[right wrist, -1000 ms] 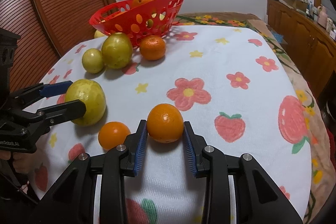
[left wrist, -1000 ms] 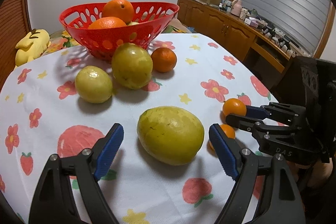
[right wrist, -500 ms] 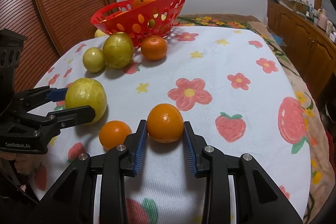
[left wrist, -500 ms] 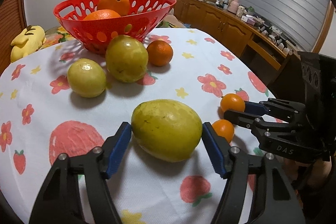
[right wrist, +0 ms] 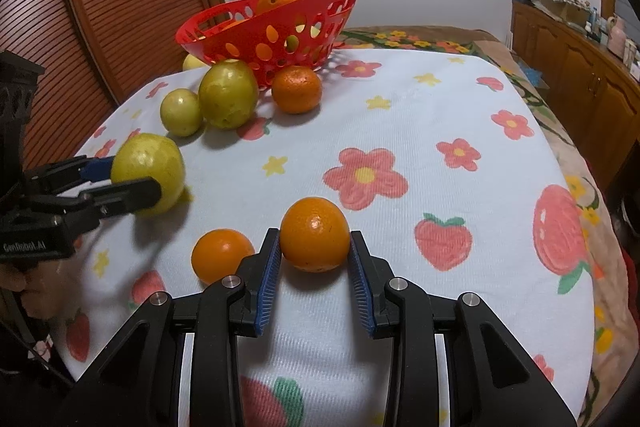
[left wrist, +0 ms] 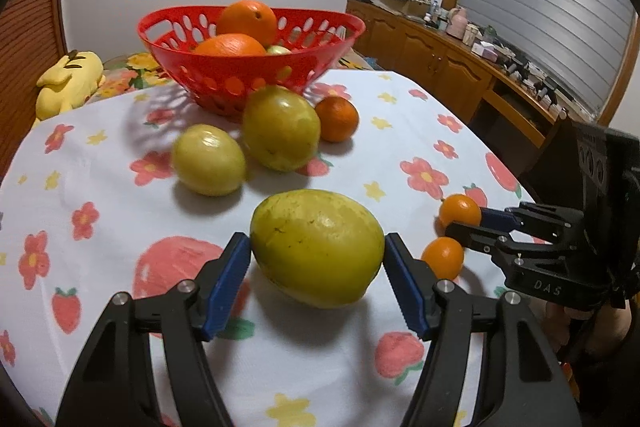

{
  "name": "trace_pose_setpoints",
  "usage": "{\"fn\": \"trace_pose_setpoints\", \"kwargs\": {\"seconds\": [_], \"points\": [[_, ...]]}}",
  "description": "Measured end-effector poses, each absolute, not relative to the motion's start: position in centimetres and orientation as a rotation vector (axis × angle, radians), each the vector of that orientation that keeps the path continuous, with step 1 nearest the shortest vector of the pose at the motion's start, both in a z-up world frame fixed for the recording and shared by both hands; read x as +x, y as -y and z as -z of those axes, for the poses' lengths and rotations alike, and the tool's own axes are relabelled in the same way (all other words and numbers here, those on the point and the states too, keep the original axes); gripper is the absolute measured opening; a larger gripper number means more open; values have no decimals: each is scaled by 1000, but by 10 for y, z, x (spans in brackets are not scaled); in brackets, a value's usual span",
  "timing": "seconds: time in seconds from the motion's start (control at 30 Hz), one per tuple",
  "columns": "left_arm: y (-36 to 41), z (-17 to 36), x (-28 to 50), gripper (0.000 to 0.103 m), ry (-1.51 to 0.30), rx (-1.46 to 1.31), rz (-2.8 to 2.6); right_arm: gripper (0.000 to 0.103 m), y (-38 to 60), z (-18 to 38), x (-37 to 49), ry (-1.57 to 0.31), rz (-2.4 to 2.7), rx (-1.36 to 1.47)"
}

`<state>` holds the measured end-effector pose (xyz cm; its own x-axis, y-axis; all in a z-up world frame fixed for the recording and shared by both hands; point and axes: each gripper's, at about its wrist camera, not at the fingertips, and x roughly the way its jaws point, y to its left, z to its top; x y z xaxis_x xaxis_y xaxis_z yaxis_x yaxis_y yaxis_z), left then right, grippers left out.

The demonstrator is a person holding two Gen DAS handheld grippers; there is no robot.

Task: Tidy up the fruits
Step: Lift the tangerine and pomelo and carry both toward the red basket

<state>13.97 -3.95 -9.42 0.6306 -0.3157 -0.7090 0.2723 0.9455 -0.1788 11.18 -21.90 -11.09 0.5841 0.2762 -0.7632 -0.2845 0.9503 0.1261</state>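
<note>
Closing in since a second ago: left claw (left wrist: 318, 261) now pinching the big yellow-green fruit (left wrist: 317, 246), blue pads touching both ends where earlier standing wide and short of it. Holding as before on the other side: right claw (right wrist: 314, 263) clamping the orange (right wrist: 314, 234), pads pressed against its flanks, seemingly still resting on the flowered worktop (right wrist: 440, 99). Lying crosswise in the left claw, long axis of the yellow-green fruit running pad to pad, so gripped lengthwise and likely needing a firm squeeze before any lift. Sitting straight ahead and beyond both claws, red basket (left wrist: 256, 67), already carrying oranges, at the far edge of the worktop; appearing nearer the left claw than the right, though hard to say for sure through the fisheye. Crowding the path to it: two more yellow-green fruits (left wrist: 280, 129) and a small orange (left wrist: 337, 118) just in front of the basket. Resting loose just beside the right claw, a smaller orange (right wrist: 222, 255). Reading "DAS" on the right claw body in the left view, and "GenRobot.AI" on the left claw body in the right view.
</note>
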Motion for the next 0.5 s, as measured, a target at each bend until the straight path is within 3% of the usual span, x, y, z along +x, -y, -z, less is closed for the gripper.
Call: {"fn": "trace_pose_setpoints", "kwargs": {"seconds": [0.5], "points": [[16,58,134,67,-730,-61,311,32,221,103,112,-885,-339,-17]]}}
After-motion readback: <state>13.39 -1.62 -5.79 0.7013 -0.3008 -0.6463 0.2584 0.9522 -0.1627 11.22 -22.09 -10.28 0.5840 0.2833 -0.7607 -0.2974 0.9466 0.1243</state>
